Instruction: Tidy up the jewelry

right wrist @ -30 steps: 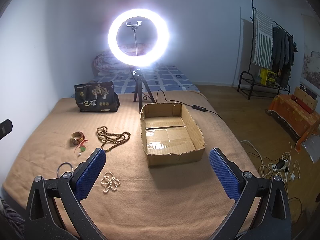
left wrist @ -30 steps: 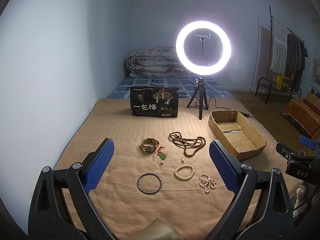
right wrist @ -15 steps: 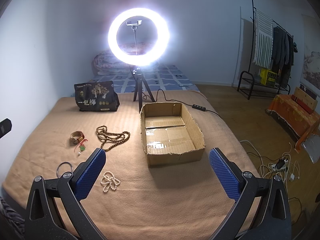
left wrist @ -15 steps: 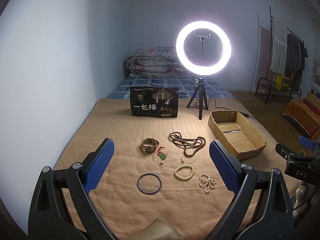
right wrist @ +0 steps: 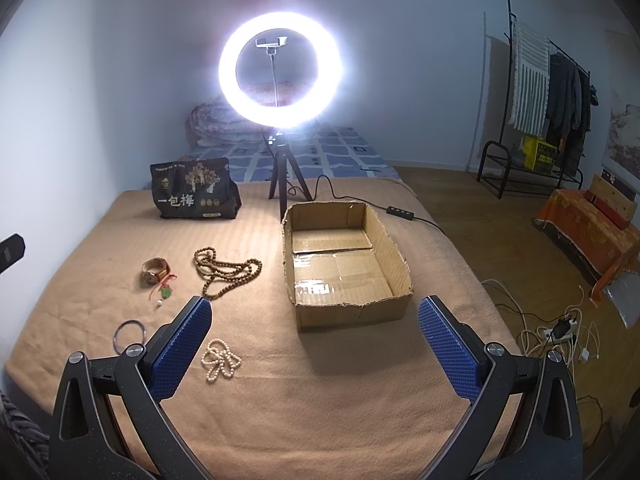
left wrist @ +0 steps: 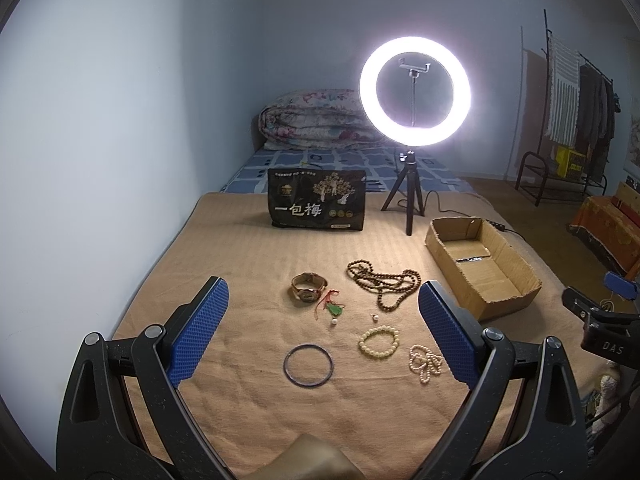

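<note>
Jewelry lies on a tan blanket (left wrist: 248, 264): a watch (left wrist: 307, 288), a red-green pendant (left wrist: 334, 309), a brown bead necklace (left wrist: 384, 285), a cream bead bracelet (left wrist: 379, 342), a small pearl string (left wrist: 425, 362) and a dark bangle (left wrist: 308, 365). An empty cardboard box (right wrist: 344, 264) stands to their right. My left gripper (left wrist: 322, 334) is open above the jewelry, holding nothing. My right gripper (right wrist: 314, 342) is open and empty in front of the box. The necklace (right wrist: 226, 270), watch (right wrist: 154, 272), pearl string (right wrist: 219, 360) and bangle (right wrist: 129, 332) also show in the right wrist view.
A lit ring light on a tripod (left wrist: 414, 128) and a black snack bag (left wrist: 318, 204) stand at the blanket's far end. A folded quilt (left wrist: 316, 124) lies behind. A clothes rack (right wrist: 548, 92) and floor cables (right wrist: 560, 328) are at the right.
</note>
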